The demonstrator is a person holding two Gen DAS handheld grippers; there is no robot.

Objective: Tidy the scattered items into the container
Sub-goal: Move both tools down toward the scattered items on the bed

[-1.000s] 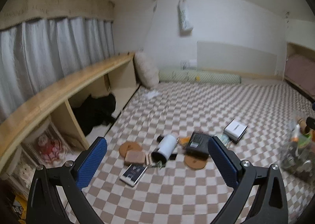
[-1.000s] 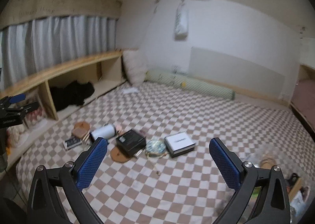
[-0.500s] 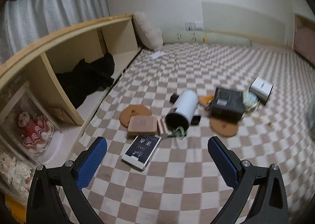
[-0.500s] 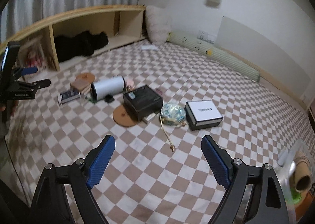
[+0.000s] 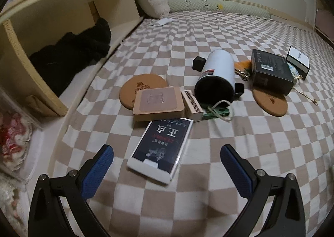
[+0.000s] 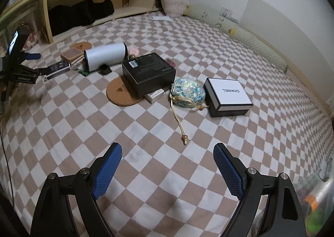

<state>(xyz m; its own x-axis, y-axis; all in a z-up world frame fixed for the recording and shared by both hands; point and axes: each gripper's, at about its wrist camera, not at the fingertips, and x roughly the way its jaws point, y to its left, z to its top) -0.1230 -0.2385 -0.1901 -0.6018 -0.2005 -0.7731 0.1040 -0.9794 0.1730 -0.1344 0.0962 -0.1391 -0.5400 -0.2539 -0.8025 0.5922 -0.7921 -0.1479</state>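
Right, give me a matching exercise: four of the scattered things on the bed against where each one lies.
Things:
1. white cylinder
2. black box
3. pouch
4. book

Places:
A. nearest the left gripper, between its open fingers in that view
B. between the black box and the white-lidded box
C. on its side, open end beside the tan box
D. over the edge of a cork coaster

Pairs: 1-C, 2-D, 3-B, 4-A
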